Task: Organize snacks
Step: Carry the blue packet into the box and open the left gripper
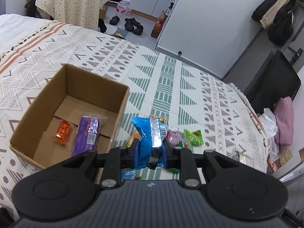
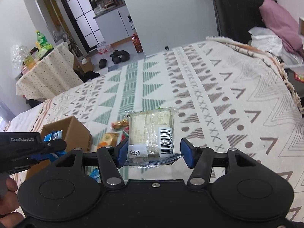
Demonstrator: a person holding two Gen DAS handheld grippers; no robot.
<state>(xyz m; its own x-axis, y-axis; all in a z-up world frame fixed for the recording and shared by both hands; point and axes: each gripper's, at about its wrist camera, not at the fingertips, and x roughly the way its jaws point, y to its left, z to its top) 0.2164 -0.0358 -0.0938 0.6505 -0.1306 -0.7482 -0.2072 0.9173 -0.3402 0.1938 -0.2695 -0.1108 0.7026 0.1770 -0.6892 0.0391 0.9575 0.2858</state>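
My left gripper [image 1: 150, 146] is shut on a blue snack packet [image 1: 145, 131], held upright just right of an open cardboard box [image 1: 91, 87]. Inside the box lie an orange packet [image 1: 63, 132] and a purple packet [image 1: 87, 134]. Behind the blue packet, a pile of loose snacks [image 1: 192, 135] rests on the bed. My right gripper [image 2: 154, 152] is shut on a clear-wrapped beige snack pack [image 2: 150, 127] with a barcode label, lifted off the blanket. The right wrist view also shows the left gripper [image 2: 45, 148] with its blue packet [image 2: 54, 135] beside the box [image 2: 76, 133].
A patterned blanket [image 1: 171, 79] covers the bed. The bed's edge runs along the right, with a pink pillow [image 1: 284, 121] and bags beyond it. A cloth-covered table [image 2: 45, 72] and shoes [image 1: 133, 24] stand past the far edge. A hand [image 2: 8, 188] holds the left gripper.
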